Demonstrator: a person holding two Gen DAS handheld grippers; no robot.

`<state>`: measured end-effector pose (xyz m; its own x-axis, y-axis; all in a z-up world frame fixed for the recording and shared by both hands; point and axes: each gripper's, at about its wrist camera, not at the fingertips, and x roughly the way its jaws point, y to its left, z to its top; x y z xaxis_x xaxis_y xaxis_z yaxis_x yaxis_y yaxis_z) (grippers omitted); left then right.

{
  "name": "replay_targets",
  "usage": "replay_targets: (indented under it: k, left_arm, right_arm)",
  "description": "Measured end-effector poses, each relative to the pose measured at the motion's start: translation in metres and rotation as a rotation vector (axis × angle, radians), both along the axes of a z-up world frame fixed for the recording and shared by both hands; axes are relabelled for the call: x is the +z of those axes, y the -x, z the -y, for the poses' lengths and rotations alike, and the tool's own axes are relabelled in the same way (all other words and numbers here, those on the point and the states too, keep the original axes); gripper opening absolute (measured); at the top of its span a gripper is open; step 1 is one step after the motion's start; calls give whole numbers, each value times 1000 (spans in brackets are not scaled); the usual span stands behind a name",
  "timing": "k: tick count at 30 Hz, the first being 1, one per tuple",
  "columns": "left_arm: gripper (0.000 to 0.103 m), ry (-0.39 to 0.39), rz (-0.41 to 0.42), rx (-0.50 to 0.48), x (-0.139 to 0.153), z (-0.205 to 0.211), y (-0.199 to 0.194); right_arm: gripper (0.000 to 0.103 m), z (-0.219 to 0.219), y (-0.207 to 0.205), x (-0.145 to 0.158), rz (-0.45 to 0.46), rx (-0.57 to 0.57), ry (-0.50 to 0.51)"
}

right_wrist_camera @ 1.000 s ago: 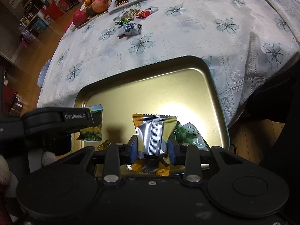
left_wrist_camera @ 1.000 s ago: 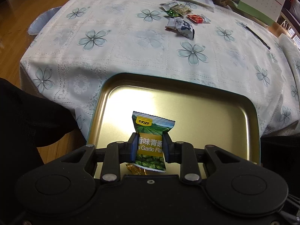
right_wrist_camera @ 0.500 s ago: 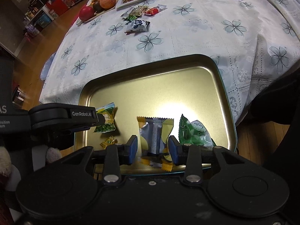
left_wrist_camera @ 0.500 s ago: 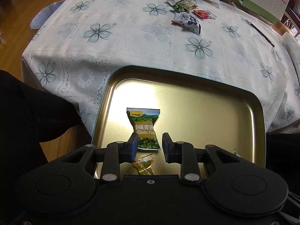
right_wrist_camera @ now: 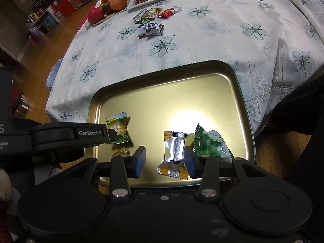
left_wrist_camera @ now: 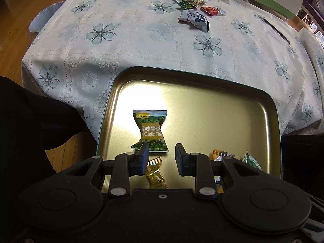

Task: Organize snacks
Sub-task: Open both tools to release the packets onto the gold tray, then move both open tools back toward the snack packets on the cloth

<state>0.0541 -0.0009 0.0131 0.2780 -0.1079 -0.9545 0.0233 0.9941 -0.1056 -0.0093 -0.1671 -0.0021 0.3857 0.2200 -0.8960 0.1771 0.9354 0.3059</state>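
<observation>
Both tools hang over the gold tray [left_wrist_camera: 271,121] at the near edge of the table [left_wrist_camera: 141,46], pointing steeply down.

Left tool [left_wrist_camera: 161,154]: jaws apart, nothing between them. The green pea packet [left_wrist_camera: 150,130] lies flat on the tray floor just ahead of the tips, nearer the left jaw, its lower corner hidden behind that jaw; contact can't be told. Long axis runs away from the tool. A small gold candy [left_wrist_camera: 155,173] lies under the jaws, slightly left of centre.

Right tool [right_wrist_camera: 164,159]: jaws opening. The silver-and-orange packet [right_wrist_camera: 174,154] sits between them, close against the right jaw and well clear of the left; it looks to rest on the tray, no longer pinched. A clear bag of green sweets [right_wrist_camera: 208,144] lies just beside it to the right, partly behind the right jaw.

Judgement: four items now in the tray, both drops done or as good as done. Key relation for the next move: remaining loose snacks [left_wrist_camera: 194,10] lie well apart, far across the table, straight ahead and a bit right in the left view, ahead and left in the right view. So they sit roughly between the two tools; neither is clearly nearer. Blue-and-white packet [right_wrist_camera: 150,29] is the closest of that group, long axis roughly crosswise.
</observation>
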Motion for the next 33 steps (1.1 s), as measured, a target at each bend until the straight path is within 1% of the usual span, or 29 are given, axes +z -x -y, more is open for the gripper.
replay_targets:
  k: [6,15,19,27,33]
  left_arm:
    - [36,5,-26,-34,4,2,0]
    - [36,7,-43,-92,15,6,-10]
    - [36,19,-59,-109,19,5,-21]
    - [36,8,-69,-147,27,7,-48]
    - [36,9,-76,-148,27,5,-78]
  right_arm:
    - [44,2,-4,0,-28,-2,-10]
    - [44,-4,-22,11,-52,49,-22]
    - [45,-3,-34,15,-73,74,-37]
    - [45,7,-69,18,-126,109,-58]
    - [45,28,-102,11,-179,87,-58]
